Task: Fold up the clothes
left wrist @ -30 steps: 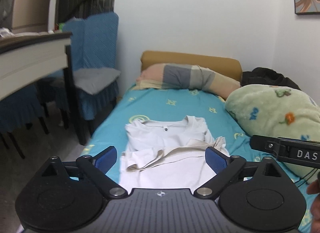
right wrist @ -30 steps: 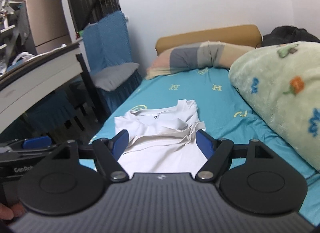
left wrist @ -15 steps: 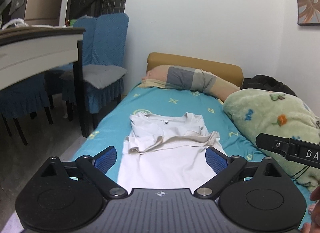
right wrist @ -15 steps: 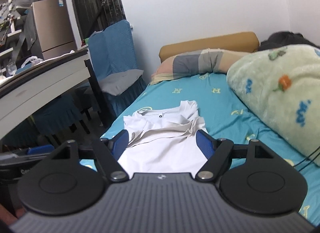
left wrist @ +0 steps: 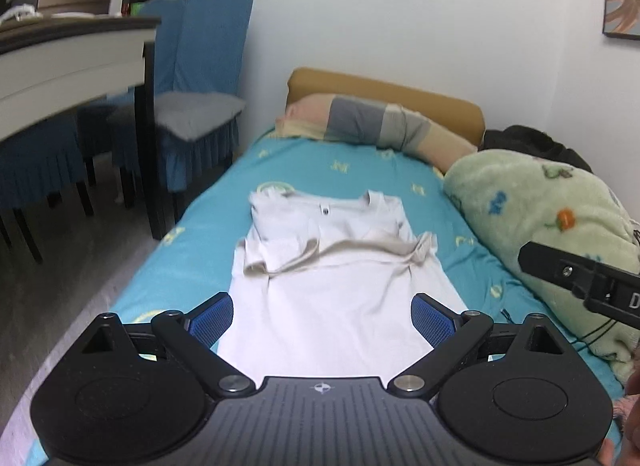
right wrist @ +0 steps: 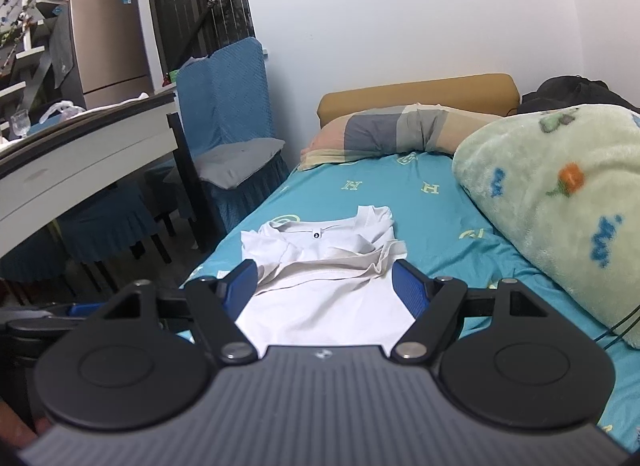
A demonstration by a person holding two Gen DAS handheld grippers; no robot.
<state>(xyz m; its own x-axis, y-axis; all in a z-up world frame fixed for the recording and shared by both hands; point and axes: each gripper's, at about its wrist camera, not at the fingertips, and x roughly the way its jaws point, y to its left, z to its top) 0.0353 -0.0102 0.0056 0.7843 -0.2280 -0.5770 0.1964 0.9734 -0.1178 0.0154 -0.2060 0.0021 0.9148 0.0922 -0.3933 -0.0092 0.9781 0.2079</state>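
A white T-shirt (left wrist: 336, 286) lies on the teal bed sheet (left wrist: 312, 169), collar toward the headboard, with both sleeves folded in across the chest. It also shows in the right wrist view (right wrist: 324, 290). My left gripper (left wrist: 322, 318) is open and empty, held above the shirt's hem end. My right gripper (right wrist: 324, 286) is open and empty, also above the hem end. The right gripper's body shows at the right edge of the left wrist view (left wrist: 580, 278).
A green fleece blanket (right wrist: 560, 205) is heaped along the bed's right side. A striped pillow (left wrist: 380, 125) lies at the headboard. A table (left wrist: 72, 61) and blue-covered chairs (left wrist: 192, 97) stand left of the bed. A black cable (right wrist: 620, 330) hangs at the blanket's edge.
Both grippers have pulled back and risen from the shirt, so more of its hem end shows. Both stay open and empty. The shirt has not moved.
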